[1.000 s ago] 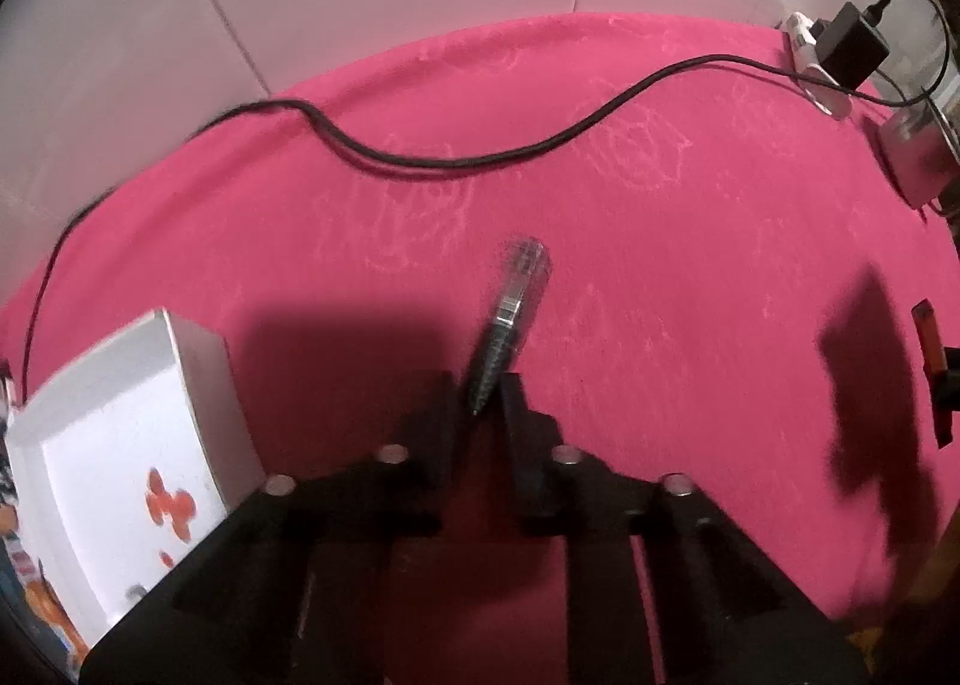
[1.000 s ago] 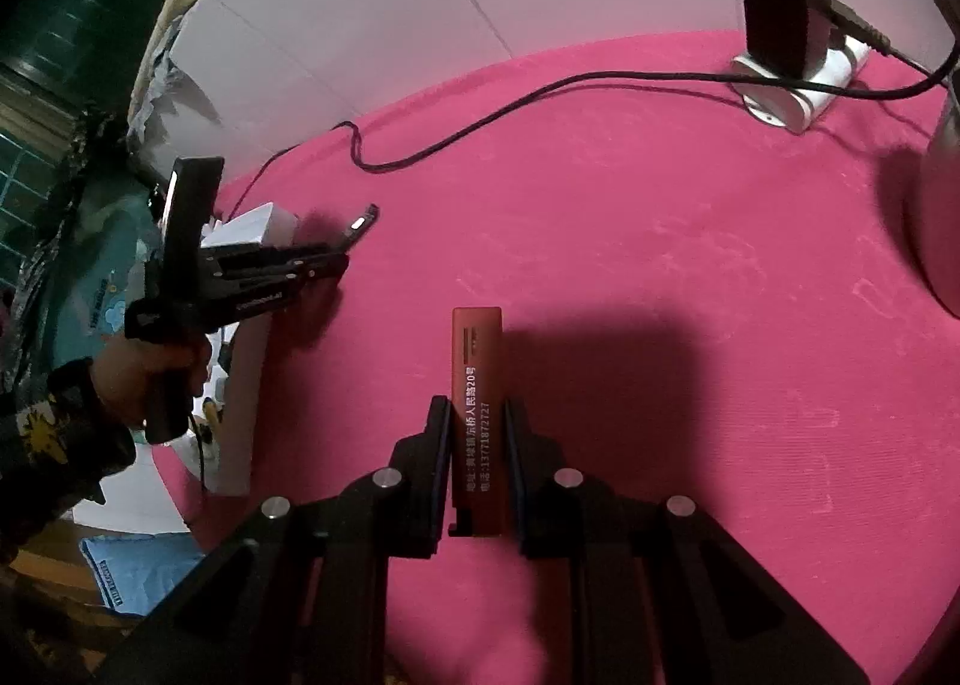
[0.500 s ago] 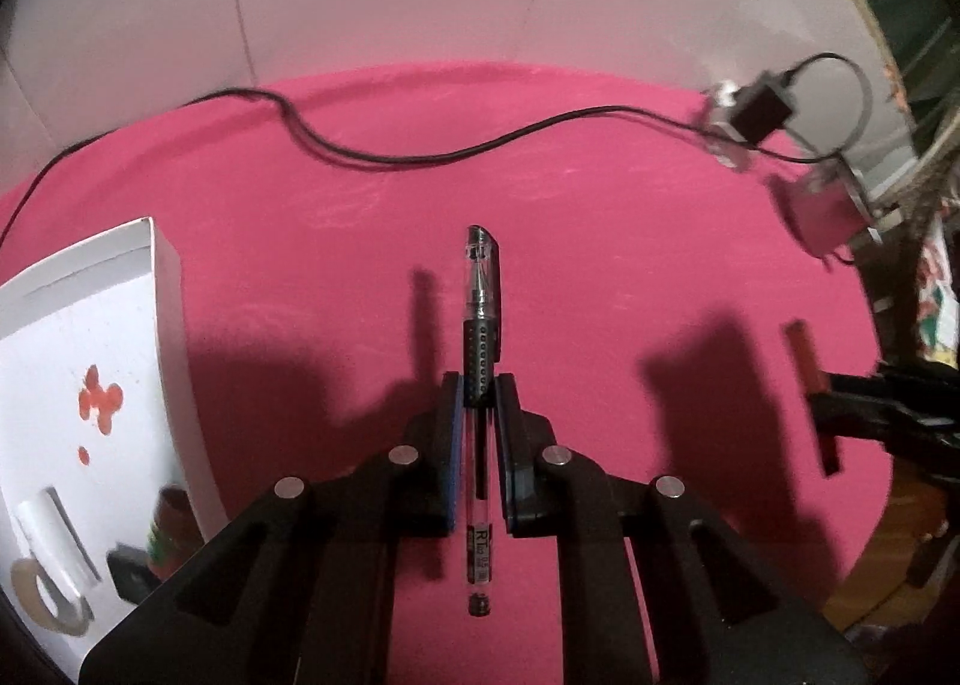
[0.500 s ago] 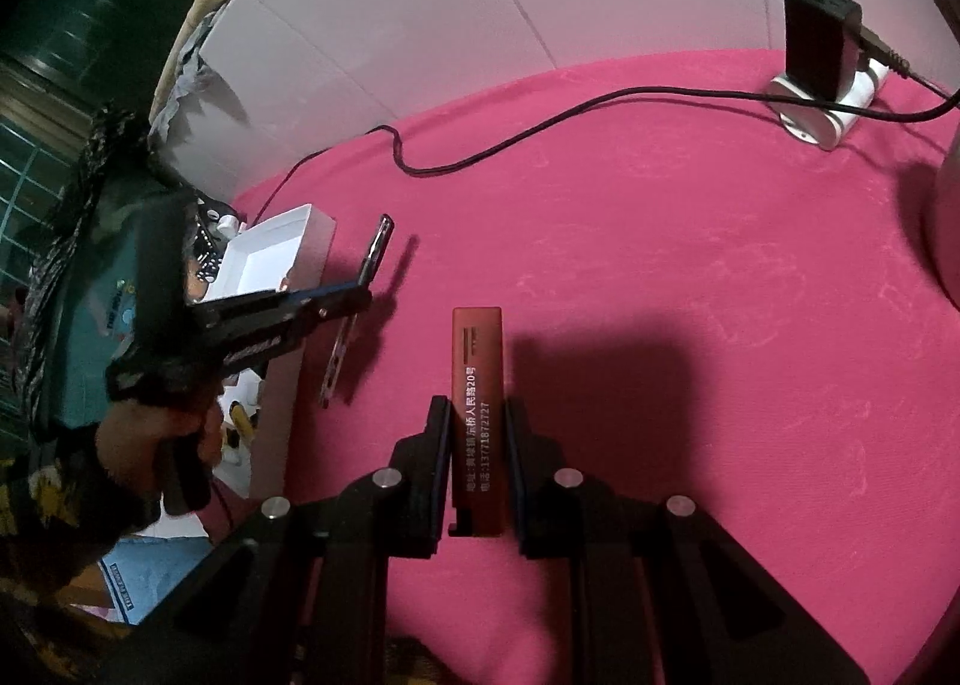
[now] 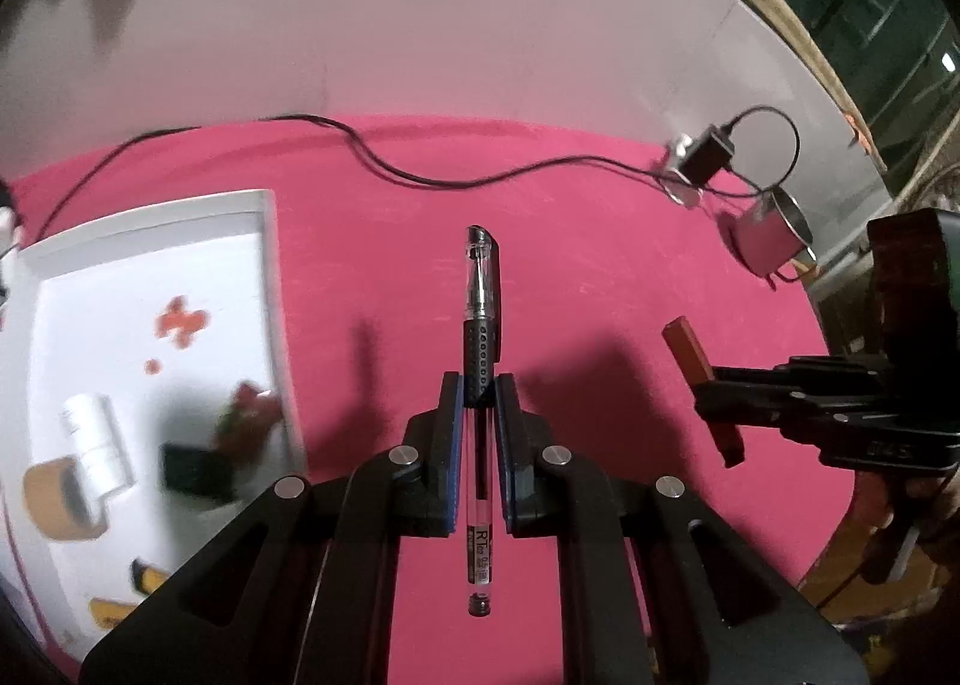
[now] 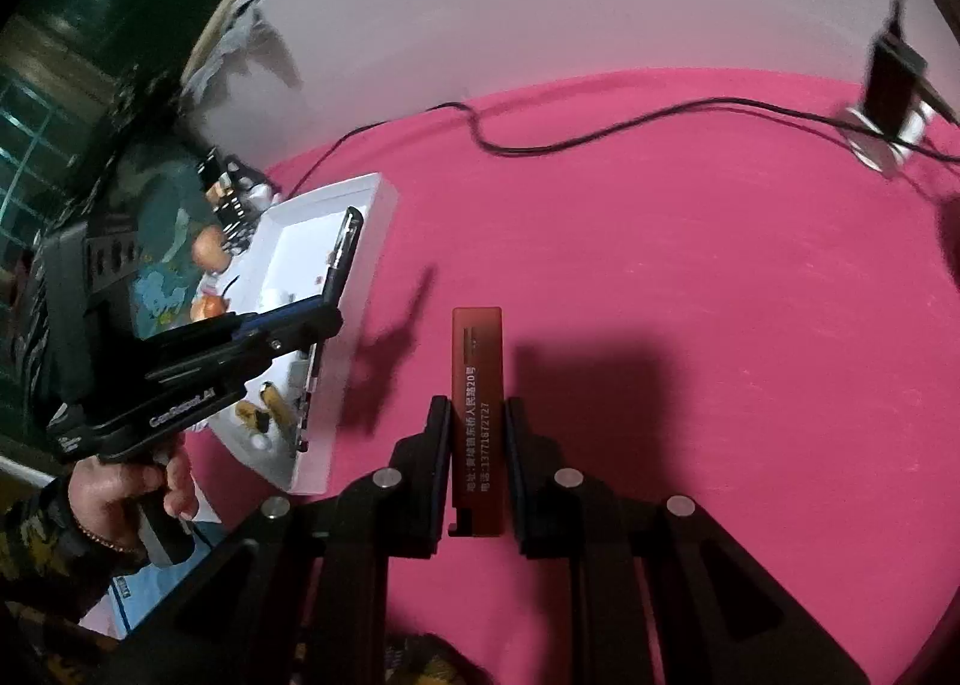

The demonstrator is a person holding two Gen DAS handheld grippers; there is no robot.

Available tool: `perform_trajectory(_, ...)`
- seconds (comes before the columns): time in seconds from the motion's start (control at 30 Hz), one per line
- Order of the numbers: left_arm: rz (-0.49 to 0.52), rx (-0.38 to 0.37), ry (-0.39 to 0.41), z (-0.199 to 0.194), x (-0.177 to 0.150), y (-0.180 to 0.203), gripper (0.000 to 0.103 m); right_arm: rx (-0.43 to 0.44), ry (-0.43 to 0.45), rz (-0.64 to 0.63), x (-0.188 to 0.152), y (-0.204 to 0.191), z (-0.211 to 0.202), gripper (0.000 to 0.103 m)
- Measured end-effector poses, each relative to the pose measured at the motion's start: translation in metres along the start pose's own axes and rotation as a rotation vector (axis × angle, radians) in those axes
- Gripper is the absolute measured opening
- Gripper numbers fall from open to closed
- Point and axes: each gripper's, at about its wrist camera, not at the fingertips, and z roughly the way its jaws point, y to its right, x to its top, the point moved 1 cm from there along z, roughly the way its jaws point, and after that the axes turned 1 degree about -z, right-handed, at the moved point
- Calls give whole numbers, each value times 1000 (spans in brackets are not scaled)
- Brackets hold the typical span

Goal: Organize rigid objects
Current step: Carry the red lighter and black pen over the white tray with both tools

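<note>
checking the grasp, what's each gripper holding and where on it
Left gripper: pen, pinched at its rubber grip. Right gripper: red lighter, clamped around its lower half.

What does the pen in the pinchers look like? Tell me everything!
The pen is a gel pen with a clear plastic barrel, a clear cap with a dark clip, a black dotted rubber grip and a label printed near its back end. The left gripper is shut on it at the rubber grip, its blue-lined pads pressing both sides. It is lifted off the pink cloth, cap pointing away. From the right wrist view it hangs above the white tray.
</note>
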Motion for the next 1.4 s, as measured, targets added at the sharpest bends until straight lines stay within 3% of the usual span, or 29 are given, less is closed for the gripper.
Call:
perform_trajectory(0.77, -251, 171, 124, -110, -76, -118, 9, 105, -84, -207, 16, -122, 66, 15)
perform_trajectory(1.4, -401, 222, 123, -133, -116, -190, 9, 95, -150, -284, 39, -190, 119, 15)
